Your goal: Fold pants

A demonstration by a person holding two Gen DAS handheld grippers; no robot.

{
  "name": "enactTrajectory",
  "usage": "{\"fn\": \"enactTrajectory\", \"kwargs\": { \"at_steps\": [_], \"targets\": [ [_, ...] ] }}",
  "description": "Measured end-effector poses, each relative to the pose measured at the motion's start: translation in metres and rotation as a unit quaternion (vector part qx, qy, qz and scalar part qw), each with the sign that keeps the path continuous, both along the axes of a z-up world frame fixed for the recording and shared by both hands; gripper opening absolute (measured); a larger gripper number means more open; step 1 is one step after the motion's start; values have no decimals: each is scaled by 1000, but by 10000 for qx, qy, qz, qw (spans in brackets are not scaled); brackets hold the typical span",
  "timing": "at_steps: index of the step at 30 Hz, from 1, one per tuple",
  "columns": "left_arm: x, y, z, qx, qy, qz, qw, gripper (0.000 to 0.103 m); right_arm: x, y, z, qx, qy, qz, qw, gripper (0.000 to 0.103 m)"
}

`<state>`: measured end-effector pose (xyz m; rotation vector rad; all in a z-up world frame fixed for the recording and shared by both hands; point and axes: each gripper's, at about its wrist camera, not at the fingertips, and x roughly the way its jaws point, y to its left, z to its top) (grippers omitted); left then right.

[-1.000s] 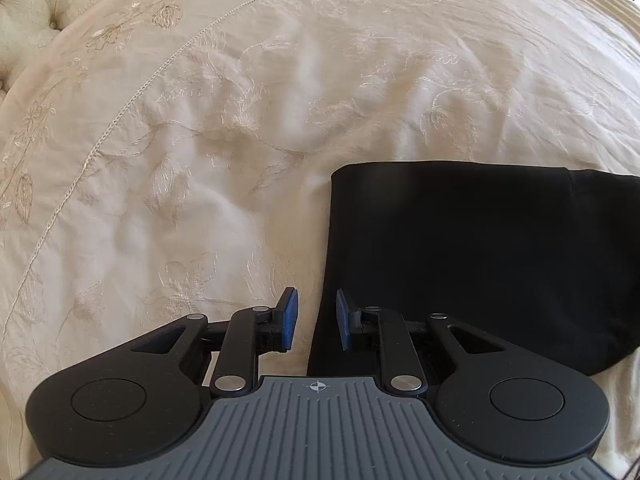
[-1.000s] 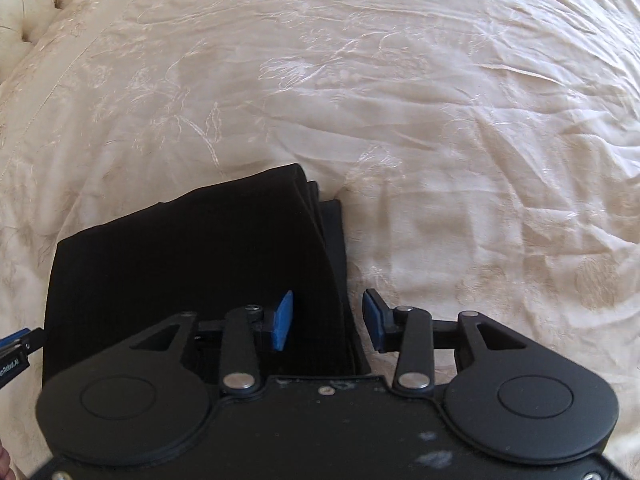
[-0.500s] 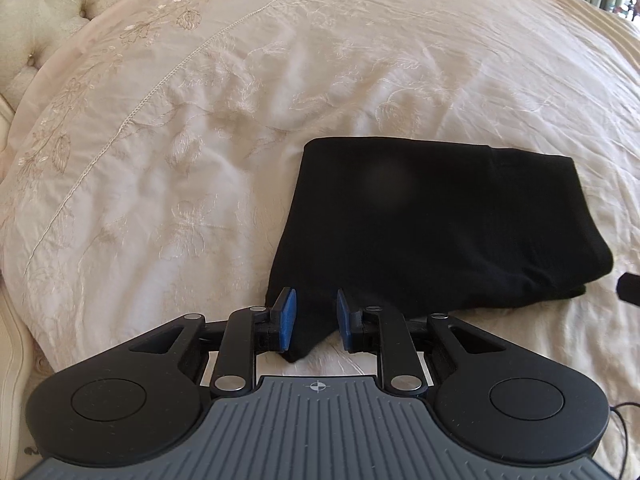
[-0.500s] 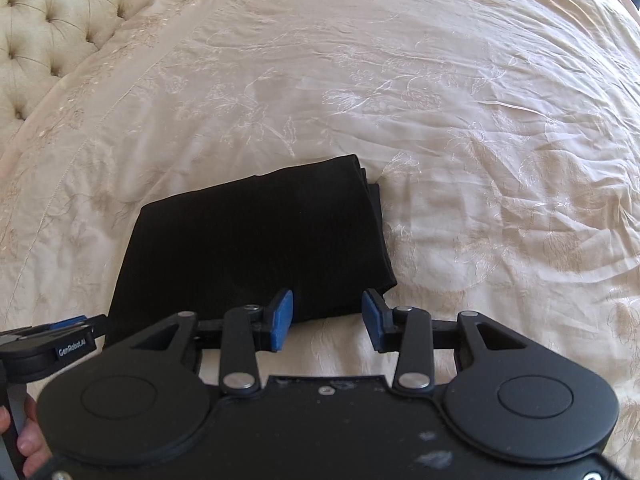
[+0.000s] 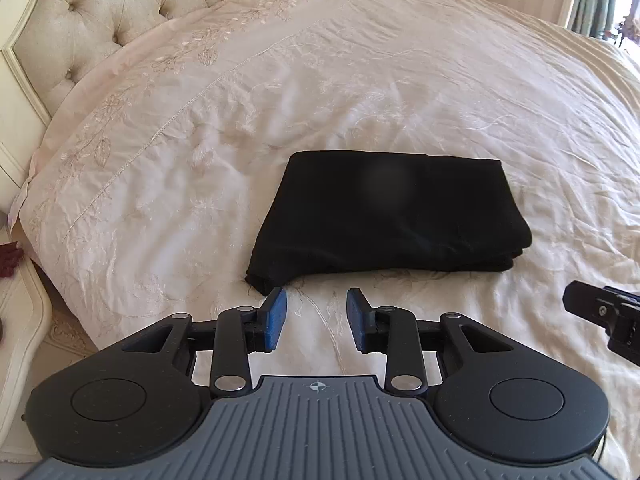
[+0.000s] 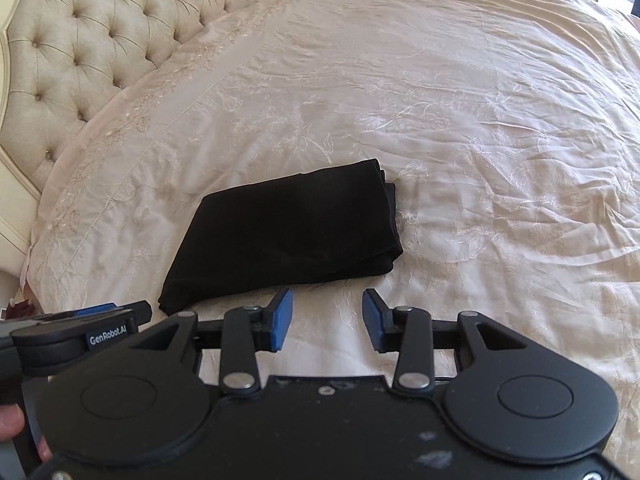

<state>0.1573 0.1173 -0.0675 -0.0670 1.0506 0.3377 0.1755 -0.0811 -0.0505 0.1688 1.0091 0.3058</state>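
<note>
Folded black pants (image 5: 386, 210) lie as a compact rectangle at mid-frame on the cream bedspread (image 5: 400, 80), layered edges stacked at the right end. Judged from this shape, the folding looks complete; at most a little squaring of the lower-left corner remains. The left tongs (image 5: 316, 318) hover just below the bundle, their jaws opening with nothing between them. The right tongs (image 6: 327, 320) stand apart and empty, likewise clear of the cloth. The left view alone shows the right tool's tip at its right edge and curtains (image 5: 592, 0) upper right. The right view alone shows fingers (image 6: 12, 424) at lower left and more of the tufted headboard (image 6: 80, 40).
</note>
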Motion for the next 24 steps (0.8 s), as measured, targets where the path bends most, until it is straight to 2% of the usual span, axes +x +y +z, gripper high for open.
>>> {"fn": "enactTrajectory", "kwargs": {
  "at_steps": [13,24],
  "targets": [
    [-36,-34,15,228,-189,-299,9991,33,-39,-14,27,163,-440,50,9989,41],
    [-44,-37,16,262,-242,-345,9988,33,-55,-17,32,222,-561,50,9982,42]
  ]
}}
